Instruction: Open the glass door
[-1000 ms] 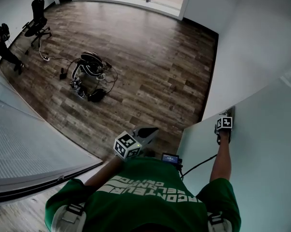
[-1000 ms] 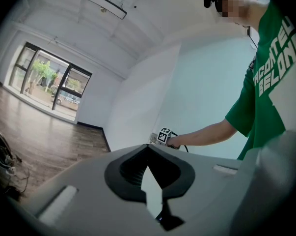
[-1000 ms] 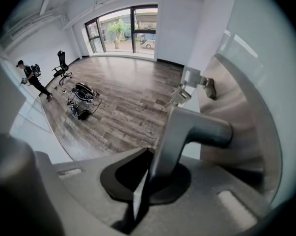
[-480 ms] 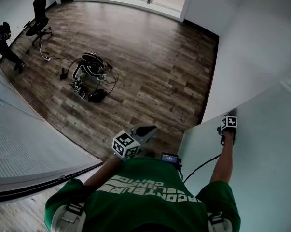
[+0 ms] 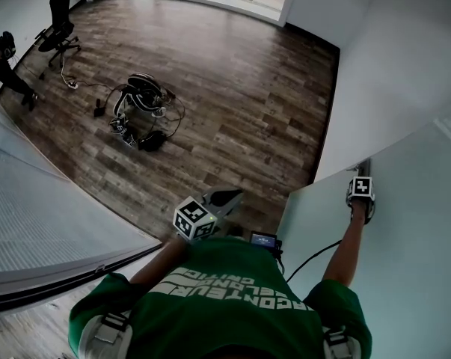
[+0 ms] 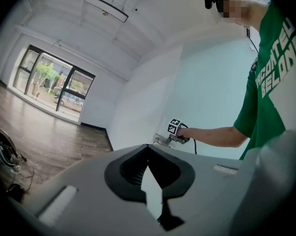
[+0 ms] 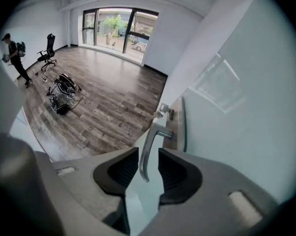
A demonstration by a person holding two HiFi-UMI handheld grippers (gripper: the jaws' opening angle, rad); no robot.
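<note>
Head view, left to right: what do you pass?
Person dressed in black → black office chair → tangled pile of black gear and cables → left gripper → right gripper, jaws just opened, silver lever door handle between them.

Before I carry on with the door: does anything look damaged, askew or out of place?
Nothing damaged. The door handle sits between the jaws of the right tool; they have just been opening and do not press it. Only oddity: a heap of cables and gear lies on the wood floor.
</note>
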